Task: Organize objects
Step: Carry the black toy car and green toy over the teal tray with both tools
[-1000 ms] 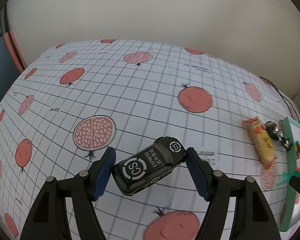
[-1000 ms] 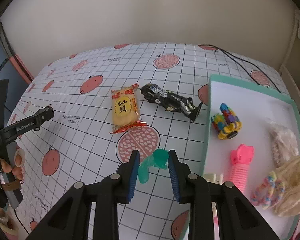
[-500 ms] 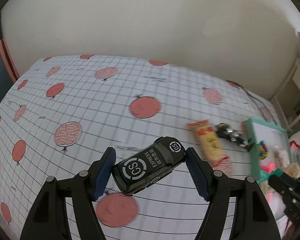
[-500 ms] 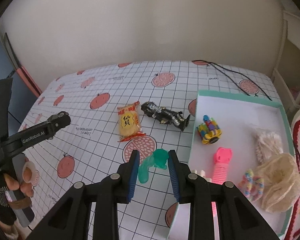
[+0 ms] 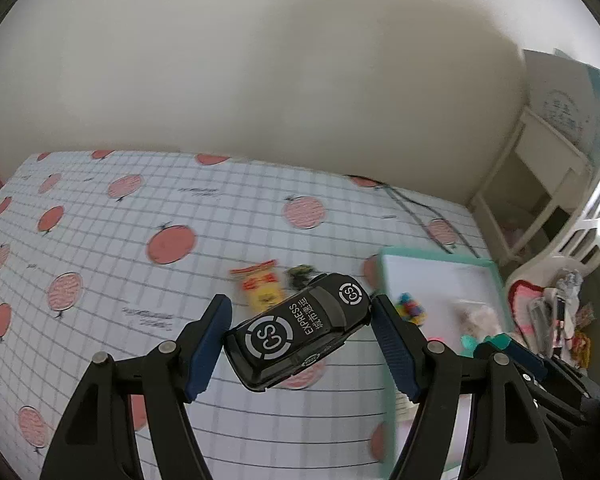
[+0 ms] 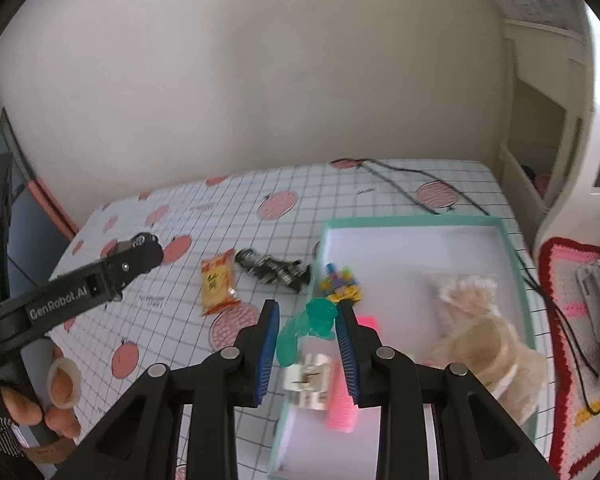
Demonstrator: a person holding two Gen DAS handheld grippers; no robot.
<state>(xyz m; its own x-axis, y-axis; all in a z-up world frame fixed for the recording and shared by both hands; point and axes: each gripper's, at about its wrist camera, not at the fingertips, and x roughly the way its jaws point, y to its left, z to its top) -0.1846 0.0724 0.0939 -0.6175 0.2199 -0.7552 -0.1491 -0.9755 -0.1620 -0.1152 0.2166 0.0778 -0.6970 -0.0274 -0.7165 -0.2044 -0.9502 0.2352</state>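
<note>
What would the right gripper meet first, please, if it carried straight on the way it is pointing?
Probably the multicoloured toy at the near edge of the teal tray, beyond the right gripper and its green toy; depth is uncertain.

"CS" and "EXPRESS" on the black toy car (image 5: 300, 338), "GenRobot.AI" on the left gripper's arm (image 6: 60, 304)

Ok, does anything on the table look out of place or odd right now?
Two things lie outside the tray: a yellow snack packet and a dark toy figure lying on its side, both on the tablecloth. The toy car sits slanted between the left gripper fingers. Nothing looks spilled or broken.
</note>
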